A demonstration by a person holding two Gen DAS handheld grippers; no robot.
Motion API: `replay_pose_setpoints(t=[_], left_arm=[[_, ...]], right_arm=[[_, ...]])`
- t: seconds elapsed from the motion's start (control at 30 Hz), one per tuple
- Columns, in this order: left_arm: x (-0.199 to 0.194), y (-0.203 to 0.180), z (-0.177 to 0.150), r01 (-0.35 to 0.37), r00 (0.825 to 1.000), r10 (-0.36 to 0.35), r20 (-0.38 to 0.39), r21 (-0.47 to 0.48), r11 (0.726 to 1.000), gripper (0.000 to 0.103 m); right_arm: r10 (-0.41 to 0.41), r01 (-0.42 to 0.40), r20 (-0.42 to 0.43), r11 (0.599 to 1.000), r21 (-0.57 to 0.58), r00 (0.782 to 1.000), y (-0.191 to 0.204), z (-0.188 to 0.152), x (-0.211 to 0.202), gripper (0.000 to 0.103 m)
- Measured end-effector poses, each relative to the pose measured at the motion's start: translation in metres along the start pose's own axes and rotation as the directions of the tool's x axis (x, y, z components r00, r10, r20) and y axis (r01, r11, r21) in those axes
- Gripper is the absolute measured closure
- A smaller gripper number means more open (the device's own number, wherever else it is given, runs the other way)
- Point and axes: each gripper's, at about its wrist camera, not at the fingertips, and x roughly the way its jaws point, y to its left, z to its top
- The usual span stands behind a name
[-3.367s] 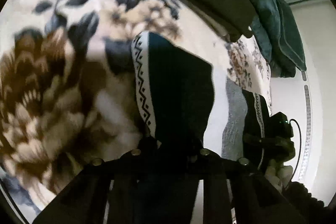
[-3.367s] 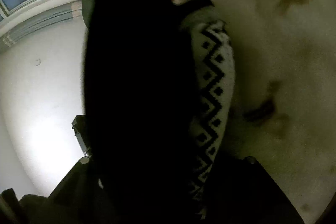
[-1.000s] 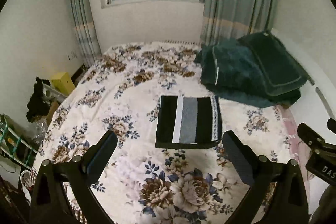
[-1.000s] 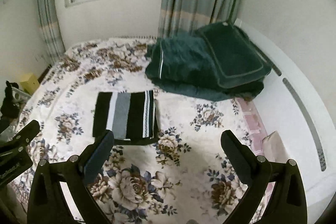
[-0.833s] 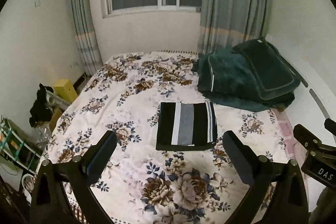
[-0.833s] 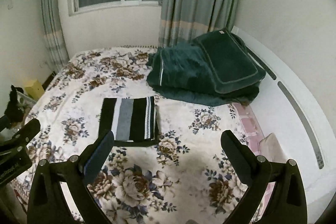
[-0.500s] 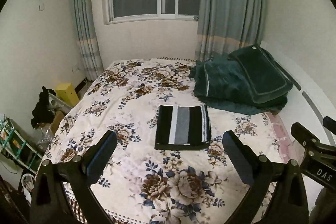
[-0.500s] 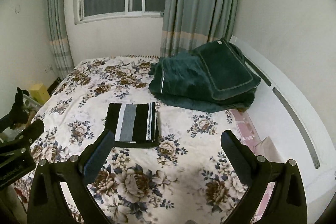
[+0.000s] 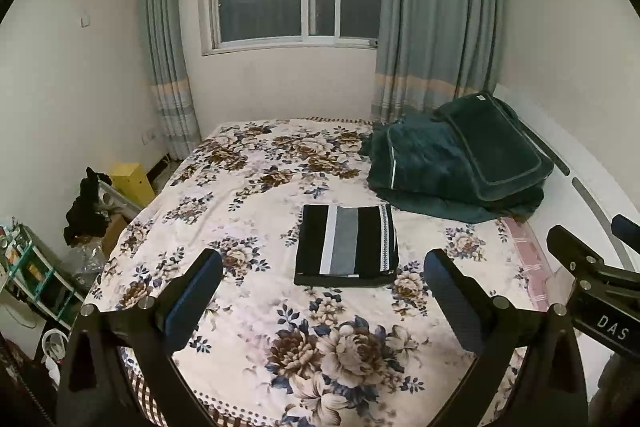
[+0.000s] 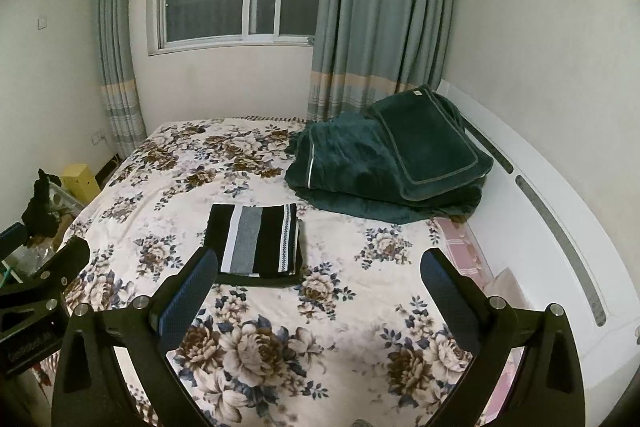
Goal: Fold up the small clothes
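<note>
Black, white and grey striped garment [image 9: 347,246] on cream-and-brown floral bedspread [image 9: 248,187]; dark green blanket [image 9: 456,167].

One folded garment [image 9: 347,245]; two curtains [image 9: 436,11]; one green blanket [image 9: 456,167]

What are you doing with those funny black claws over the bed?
Someone is folding small clothes with a gripper in each hand. The striped black, white and grey garment lies folded in a neat rectangle on the flowery bedspread, beside the dark green blanket pile. The left gripper and the right gripper are both open and holding nothing, raised above the bed's near end and apart from the garment. This piece looks finished.
</note>
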Motion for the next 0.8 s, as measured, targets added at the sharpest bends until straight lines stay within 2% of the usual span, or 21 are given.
replay_pose_setpoints(t=[0.8], left_arm=[[-0.017, -0.01, 0.005, -0.039, 0.999, 0.04, 0.027, -0.024, 0.999, 0.0]], right_arm=[[0.057, -0.057, 0.001, 0.998, -0.006, 0.998, -0.009, 0.006, 0.001, 0.0]])
